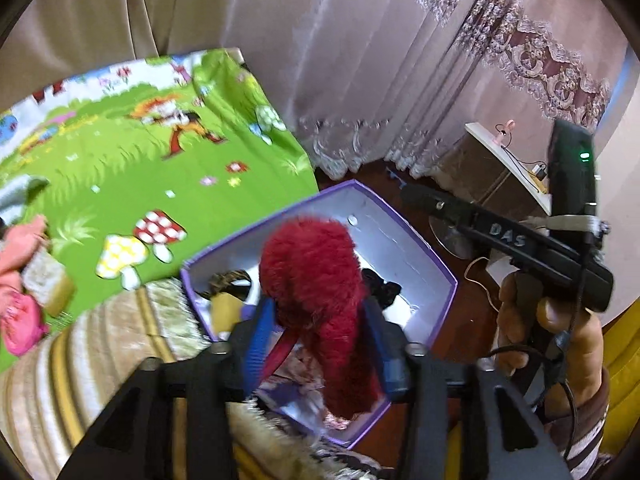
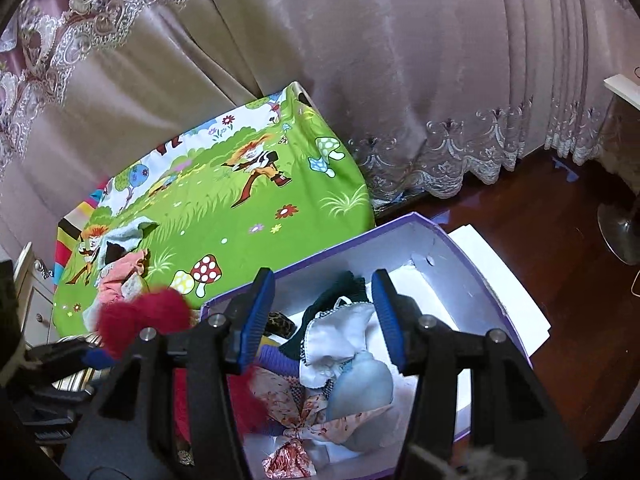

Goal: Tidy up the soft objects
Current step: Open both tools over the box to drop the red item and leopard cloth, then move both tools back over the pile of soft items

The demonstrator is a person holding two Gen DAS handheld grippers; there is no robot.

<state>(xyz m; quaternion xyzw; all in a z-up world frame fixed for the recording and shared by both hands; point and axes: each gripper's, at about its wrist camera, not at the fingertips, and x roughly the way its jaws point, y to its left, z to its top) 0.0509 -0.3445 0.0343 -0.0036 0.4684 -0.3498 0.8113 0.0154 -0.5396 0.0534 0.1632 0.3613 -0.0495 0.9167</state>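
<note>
A purple box (image 1: pixel 404 216) with a white inside stands on the floor beside the bed. In the left wrist view a red fluffy thing (image 1: pixel 316 264) hangs over the box between the blue pads of my left gripper (image 1: pixel 322 328), whose jaws stand apart. It fills most of the gap, and I see no firm pinch. My right gripper (image 2: pixel 322 292) is open above the same box (image 2: pixel 360 240) with nothing between its pads. Under it lie a white cloth (image 2: pixel 340 332), a pale blue piece (image 2: pixel 360 388) and a floral fabric (image 2: pixel 296 408). The red fluffy thing (image 2: pixel 140 320) shows at the left.
A green cartoon-print sheet (image 2: pixel 240 208) covers the bed, with pink clothes (image 2: pixel 120 276) piled on it. A striped fringed blanket (image 1: pixel 100 340) hangs at the bed edge. Curtains (image 2: pixel 400 80) close the back. A white board (image 2: pixel 500 272) lies on the dark wood floor (image 2: pixel 540 220).
</note>
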